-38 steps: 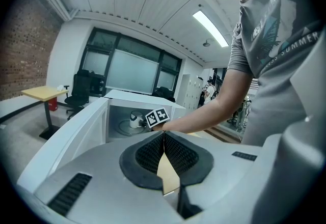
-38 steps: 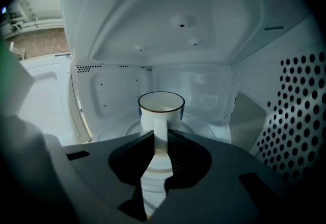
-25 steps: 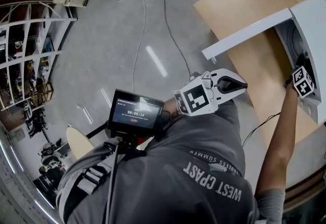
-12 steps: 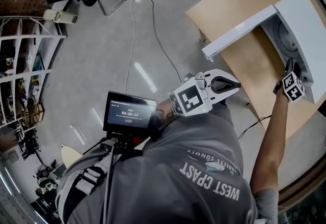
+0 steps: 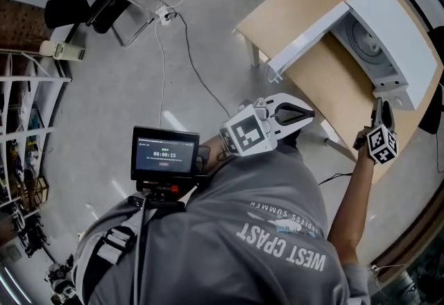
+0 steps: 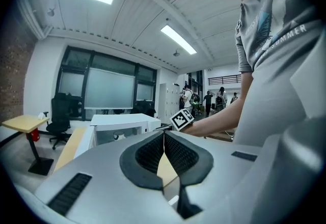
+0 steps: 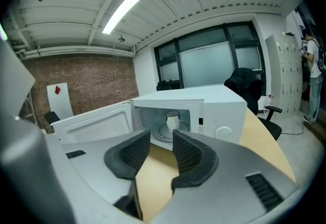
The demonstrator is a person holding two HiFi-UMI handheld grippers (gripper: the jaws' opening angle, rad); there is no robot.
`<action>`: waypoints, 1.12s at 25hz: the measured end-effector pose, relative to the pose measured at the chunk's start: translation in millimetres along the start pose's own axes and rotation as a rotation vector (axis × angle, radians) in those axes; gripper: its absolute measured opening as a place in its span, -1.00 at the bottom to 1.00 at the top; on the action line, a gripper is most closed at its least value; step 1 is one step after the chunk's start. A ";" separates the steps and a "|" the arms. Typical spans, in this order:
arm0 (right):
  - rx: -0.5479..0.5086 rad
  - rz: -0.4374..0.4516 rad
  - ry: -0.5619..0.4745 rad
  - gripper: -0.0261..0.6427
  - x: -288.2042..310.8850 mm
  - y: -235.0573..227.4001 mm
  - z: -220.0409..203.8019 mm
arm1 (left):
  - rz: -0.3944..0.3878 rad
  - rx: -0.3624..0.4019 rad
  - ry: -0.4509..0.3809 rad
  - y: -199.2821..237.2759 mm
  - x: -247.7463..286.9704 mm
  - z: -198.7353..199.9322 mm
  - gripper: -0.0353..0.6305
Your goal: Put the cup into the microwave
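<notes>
Right gripper [image 7: 161,134]: fingers [image 7: 185,148] apart, nothing held. Straight ahead through the gap I see the cup [image 7: 172,120], upright inside the microwave [image 7: 219,108] cavity, well clear of the fingertips. The microwave door [image 7: 94,125] is swung open, ahead-left of the fingers. The dial [image 7: 223,131] on the front panel sits ahead-right. The table [image 7: 265,141] runs under the fingers and off to their right. A black chair [image 7: 244,83] is beyond the microwave, far ahead-right.

Left gripper [image 6: 164,134]: fingers [image 6: 178,154] closed tip to tip, empty. Just past the tips is the marker cube [image 6: 182,119] of the right gripper, at the end of my outstretched arm [image 6: 219,118]. The microwave is ahead-left of these fingers, cavity facing them, well apart.

Head view: the left gripper [image 5: 306,115] is close to my torso, fingers pointing at the table edge [image 5: 333,99]. The right gripper [image 5: 380,108] is out over the table, fingers aimed at the microwave [image 5: 395,33] front, near it but not touching. The door [image 5: 305,40] stands out over the table between the two grippers' lines of aim.
</notes>
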State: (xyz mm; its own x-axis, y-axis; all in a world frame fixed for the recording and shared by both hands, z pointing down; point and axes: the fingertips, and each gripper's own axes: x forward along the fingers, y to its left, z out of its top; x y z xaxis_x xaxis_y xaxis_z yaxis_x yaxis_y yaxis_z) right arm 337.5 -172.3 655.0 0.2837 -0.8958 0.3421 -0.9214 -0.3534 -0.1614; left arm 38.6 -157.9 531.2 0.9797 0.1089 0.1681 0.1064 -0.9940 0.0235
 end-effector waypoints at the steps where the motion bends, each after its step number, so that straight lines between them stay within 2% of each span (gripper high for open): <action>1: 0.009 0.009 -0.017 -0.49 -11.7 1.0 -0.5 | -0.011 0.010 0.001 -3.5 1.3 -1.1 -0.83; 4: 0.041 0.037 -0.061 -0.53 -48.6 8.0 -8.3 | -0.048 0.042 0.040 -16.6 0.8 -12.3 -0.83; 7: 0.059 0.021 -0.117 -0.62 -94.5 10.7 -6.2 | -0.127 0.071 0.003 -27.2 10.3 -18.8 -0.83; 10: 0.071 0.068 -0.138 -0.78 -134.2 30.4 -0.5 | -0.161 0.050 -0.031 -47.5 12.7 -12.9 -0.83; 13: 0.076 0.096 -0.159 -0.81 -185.3 49.2 4.8 | -0.220 0.041 -0.028 -78.6 14.2 -5.8 -0.83; 21: 0.037 0.043 -0.217 -0.81 -340.9 57.4 -7.0 | -0.450 0.111 -0.006 -181.2 39.2 -3.0 -0.83; 28: -0.012 -0.048 -0.305 -0.81 -468.6 71.3 -10.5 | -0.557 0.168 0.012 -272.0 32.4 1.0 -0.83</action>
State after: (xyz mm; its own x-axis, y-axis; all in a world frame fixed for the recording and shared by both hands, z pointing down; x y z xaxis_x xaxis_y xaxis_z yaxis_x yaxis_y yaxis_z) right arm 136.1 225.1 492.9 0.3922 -0.9182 0.0551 -0.9075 -0.3960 -0.1400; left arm 41.6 116.0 529.3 0.7666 0.6146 0.1861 0.6315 -0.7741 -0.0448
